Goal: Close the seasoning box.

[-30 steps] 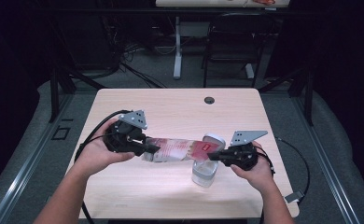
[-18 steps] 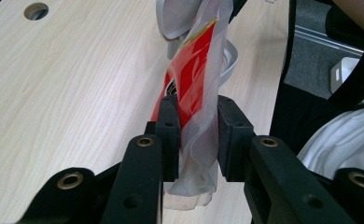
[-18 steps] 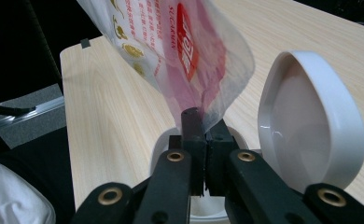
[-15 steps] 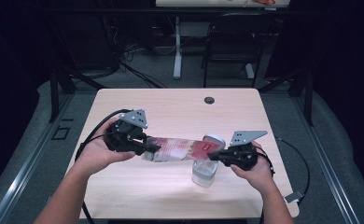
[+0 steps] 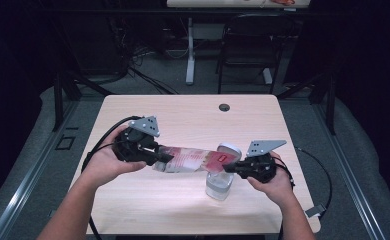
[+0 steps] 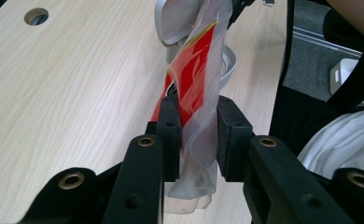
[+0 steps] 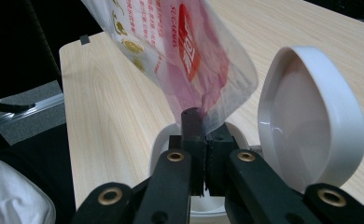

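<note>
Nearest you, your right gripper [image 5: 229, 169] has its jaws pressed together on the lower edge of the plastic pouch [image 5: 193, 159], just over the open jar [image 5: 218, 184] at the table's [image 5: 183, 115] front right. The jar's hinged lid [image 7: 311, 116] stands up beside the pouch mouth. Farther along, your left gripper [image 5: 164, 158] pinches the pouch's other end, holding it stretched between both tools above the table. Lifting and lining up look done; tipping the contents in seems left, and I cannot tell if anything has fallen in.
</note>
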`<state>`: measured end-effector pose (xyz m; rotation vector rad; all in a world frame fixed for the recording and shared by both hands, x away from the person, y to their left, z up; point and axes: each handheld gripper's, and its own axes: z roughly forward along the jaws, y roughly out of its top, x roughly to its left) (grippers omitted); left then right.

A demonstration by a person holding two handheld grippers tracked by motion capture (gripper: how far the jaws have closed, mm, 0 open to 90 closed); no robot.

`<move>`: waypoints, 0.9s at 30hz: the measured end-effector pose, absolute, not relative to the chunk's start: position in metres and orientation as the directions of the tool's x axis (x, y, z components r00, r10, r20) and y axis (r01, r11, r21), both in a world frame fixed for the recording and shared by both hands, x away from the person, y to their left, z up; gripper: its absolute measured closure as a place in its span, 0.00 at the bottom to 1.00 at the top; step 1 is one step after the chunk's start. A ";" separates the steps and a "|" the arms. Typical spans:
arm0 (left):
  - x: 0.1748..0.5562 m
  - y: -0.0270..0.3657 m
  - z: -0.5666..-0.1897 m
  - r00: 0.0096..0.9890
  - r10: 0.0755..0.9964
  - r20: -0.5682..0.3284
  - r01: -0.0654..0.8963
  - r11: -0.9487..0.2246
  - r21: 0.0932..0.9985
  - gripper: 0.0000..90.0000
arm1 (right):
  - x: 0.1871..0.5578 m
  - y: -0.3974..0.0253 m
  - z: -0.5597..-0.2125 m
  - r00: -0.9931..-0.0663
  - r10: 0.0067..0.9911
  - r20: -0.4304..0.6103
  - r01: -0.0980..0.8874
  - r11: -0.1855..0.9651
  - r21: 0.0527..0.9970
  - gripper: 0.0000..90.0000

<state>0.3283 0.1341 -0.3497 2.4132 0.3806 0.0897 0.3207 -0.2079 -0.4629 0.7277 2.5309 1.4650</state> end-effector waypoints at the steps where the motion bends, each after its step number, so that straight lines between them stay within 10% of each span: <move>1: 0.328 0.134 -0.350 0.955 0.295 -0.035 0.248 -0.723 0.645 0.83 | 0.321 -0.208 -0.463 -0.876 0.466 0.126 0.342 0.413 0.844 0.99; 27: 0.328 0.134 -0.349 0.956 0.290 -0.040 0.245 -0.721 0.648 0.83 | 0.319 -0.208 -0.462 -0.874 0.473 0.116 0.338 0.418 0.843 0.99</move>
